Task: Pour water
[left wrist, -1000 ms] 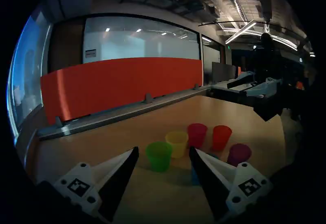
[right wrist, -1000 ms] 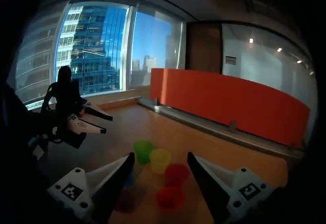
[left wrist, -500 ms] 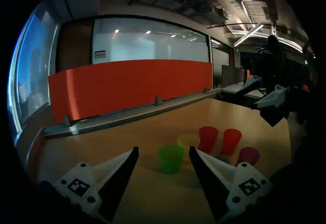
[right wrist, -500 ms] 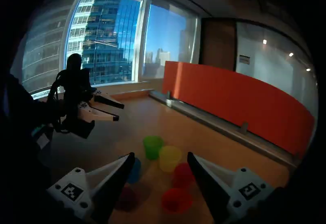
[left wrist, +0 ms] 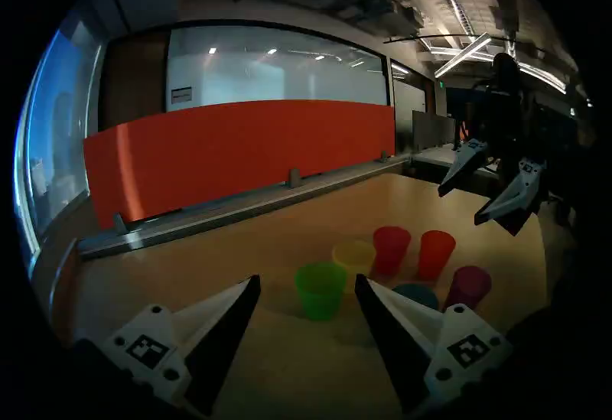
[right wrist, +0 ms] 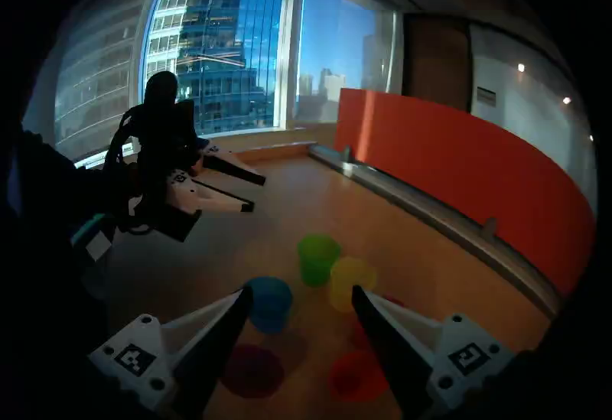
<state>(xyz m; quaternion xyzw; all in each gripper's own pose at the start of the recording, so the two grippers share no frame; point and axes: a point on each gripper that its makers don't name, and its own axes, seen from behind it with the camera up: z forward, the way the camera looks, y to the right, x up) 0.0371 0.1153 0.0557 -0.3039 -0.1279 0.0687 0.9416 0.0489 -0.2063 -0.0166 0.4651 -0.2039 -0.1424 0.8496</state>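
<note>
Wood-topped table (left wrist: 229, 267) runs back to a long orange partition (left wrist: 229, 152) in the left gripper view, and on it stands a tight cluster of six plastic cups. The left gripper (left wrist: 306, 278) hangs above the near edge with its fingers spread wide and nothing between them. The green cup (left wrist: 320, 301) is nearest and sits just ahead of the gap, with the yellow cup (left wrist: 353, 255) touching or nearly touching behind it. To their right are the red cup (left wrist: 391, 245) and the orange-red cup (left wrist: 436, 252), with the blue cup (left wrist: 417, 294) and purple cup (left wrist: 469, 284) in front. The right gripper (left wrist: 460, 206) is held in the air beyond the cups, also parted and empty. In the right gripper view a tall window (right wrist: 222, 60) shows city towers. The right gripper's own fingers stand wide apart over the blue, green and yellow cups, gripping nothing. The left gripper floats well apart across the table. Pouring looks unstarted: no cup is grasped, and I cannot tell which cup holds water. The close packing is the likely obstacle, since taking one cup risks nudging its neighbours.
</note>
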